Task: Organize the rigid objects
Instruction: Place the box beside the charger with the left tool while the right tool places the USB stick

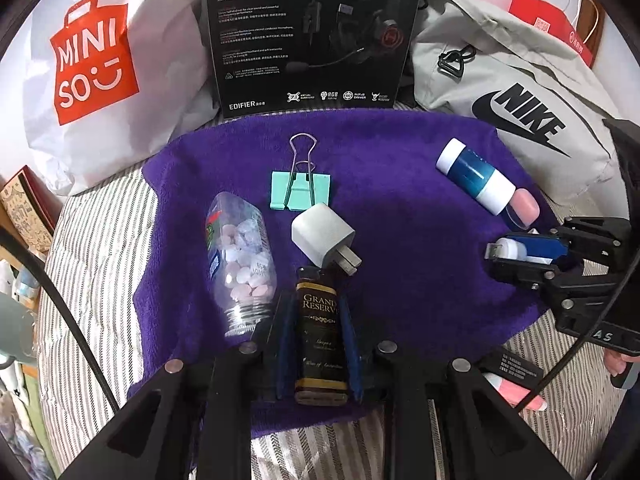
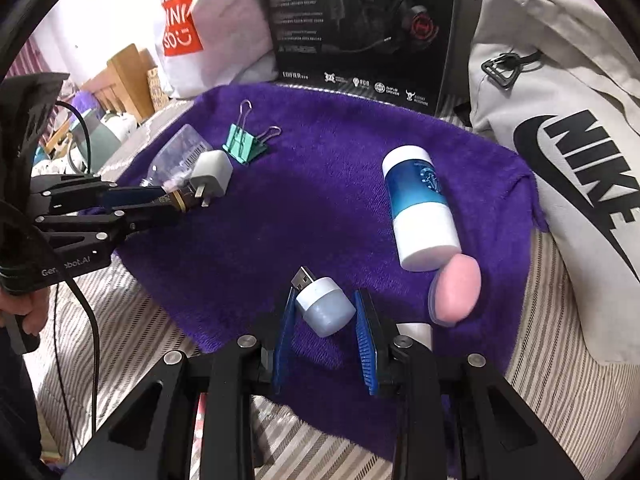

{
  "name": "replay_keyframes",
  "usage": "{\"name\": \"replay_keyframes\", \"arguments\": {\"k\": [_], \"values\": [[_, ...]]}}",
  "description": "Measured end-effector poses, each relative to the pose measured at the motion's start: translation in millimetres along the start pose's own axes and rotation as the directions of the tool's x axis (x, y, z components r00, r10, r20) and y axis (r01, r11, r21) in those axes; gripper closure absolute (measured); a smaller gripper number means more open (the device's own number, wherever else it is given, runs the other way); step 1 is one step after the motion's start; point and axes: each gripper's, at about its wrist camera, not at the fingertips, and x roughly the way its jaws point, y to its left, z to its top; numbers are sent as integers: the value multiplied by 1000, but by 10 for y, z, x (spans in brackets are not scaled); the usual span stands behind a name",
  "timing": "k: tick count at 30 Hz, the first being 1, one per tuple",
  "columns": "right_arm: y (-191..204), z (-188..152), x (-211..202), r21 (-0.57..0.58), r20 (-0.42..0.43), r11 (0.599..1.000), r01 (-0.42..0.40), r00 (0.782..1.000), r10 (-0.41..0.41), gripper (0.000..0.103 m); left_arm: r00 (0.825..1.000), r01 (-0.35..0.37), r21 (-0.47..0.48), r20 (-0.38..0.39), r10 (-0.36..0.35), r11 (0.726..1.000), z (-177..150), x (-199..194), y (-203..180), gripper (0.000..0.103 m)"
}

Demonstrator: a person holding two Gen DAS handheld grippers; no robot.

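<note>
My left gripper (image 1: 316,298) is shut on a small dark "Grand Reserve" bottle (image 1: 320,340), low over the near edge of a purple towel (image 1: 412,240). The bottle's gold cap (image 2: 178,201) touches the prongs of a white charger plug (image 1: 323,235). On the towel's right side, my right gripper (image 2: 324,294) is shut on a white USB light (image 2: 326,308), its blue fingers (image 2: 366,332) pressing both sides. Also on the towel lie a clear bottle of pastel tablets (image 1: 242,258), a green binder clip (image 1: 301,190), a blue-and-white cylinder (image 2: 420,208) and a pink egg-shaped piece (image 2: 458,292).
The towel lies on a striped bedcover (image 1: 100,248). Behind it stand a white Miniso bag (image 1: 96,60), a black headset box (image 1: 312,32) and a grey Nike bag (image 1: 520,112). Wooden furniture (image 2: 128,76) is off the left side. A hand (image 2: 24,312) holds the left gripper.
</note>
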Motion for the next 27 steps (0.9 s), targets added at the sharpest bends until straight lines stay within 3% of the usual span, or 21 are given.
{"name": "replay_keyframes", "arguments": {"k": [17, 24, 27], "values": [[54, 69, 133, -52, -18, 998, 25, 999, -26, 73, 999, -20, 23, -31, 20, 1000, -7, 130, -53, 80], [92, 76, 144, -91, -25, 995, 32, 999, -34, 72, 999, 15, 11, -48, -15, 1000, -34, 92, -64, 64], [96, 71, 136, -95, -45, 995, 14, 999, -18, 62, 999, 7, 20, -34, -6, 1000, -62, -14, -71, 60]]}}
